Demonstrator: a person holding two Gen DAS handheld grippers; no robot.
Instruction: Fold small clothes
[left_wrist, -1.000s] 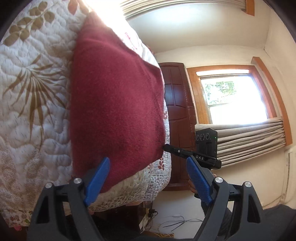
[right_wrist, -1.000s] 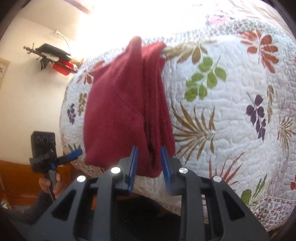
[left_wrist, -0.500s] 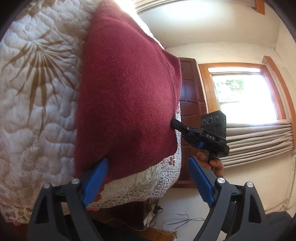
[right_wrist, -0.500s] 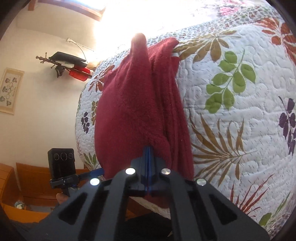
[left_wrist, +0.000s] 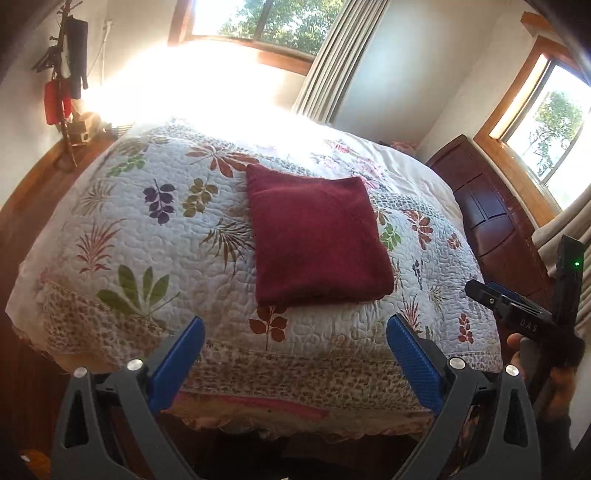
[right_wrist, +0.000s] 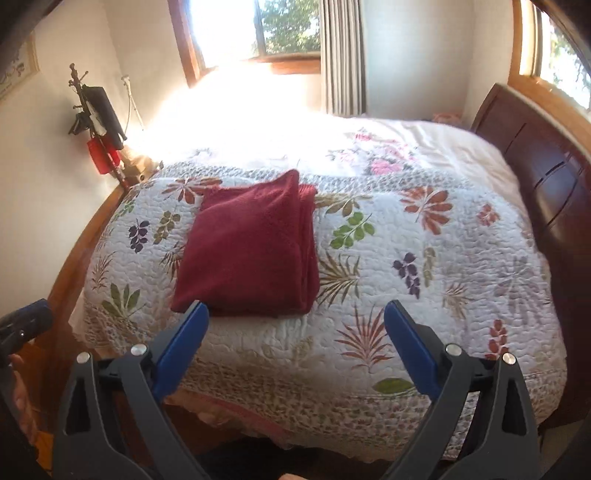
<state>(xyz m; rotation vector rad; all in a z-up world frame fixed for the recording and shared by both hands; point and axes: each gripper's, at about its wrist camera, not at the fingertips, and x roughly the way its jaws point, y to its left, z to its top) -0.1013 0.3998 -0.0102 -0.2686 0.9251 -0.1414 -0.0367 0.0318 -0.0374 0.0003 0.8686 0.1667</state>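
the folded red cloth (left_wrist: 317, 240) is lying flat on the quilt (left_wrist: 155, 258), near its front edge. left gripper (left_wrist: 295, 345) and right gripper (right_wrist: 295, 328) are hovering off that edge, fingers spread wide, gripping nothing.

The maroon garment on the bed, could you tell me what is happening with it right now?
A person holds a two-finger tool in each hand. The maroon garment lies folded into a neat rectangle on the floral quilt, and nothing is touching it. The left tool and the right tool both hang open at the near edge of the bed.
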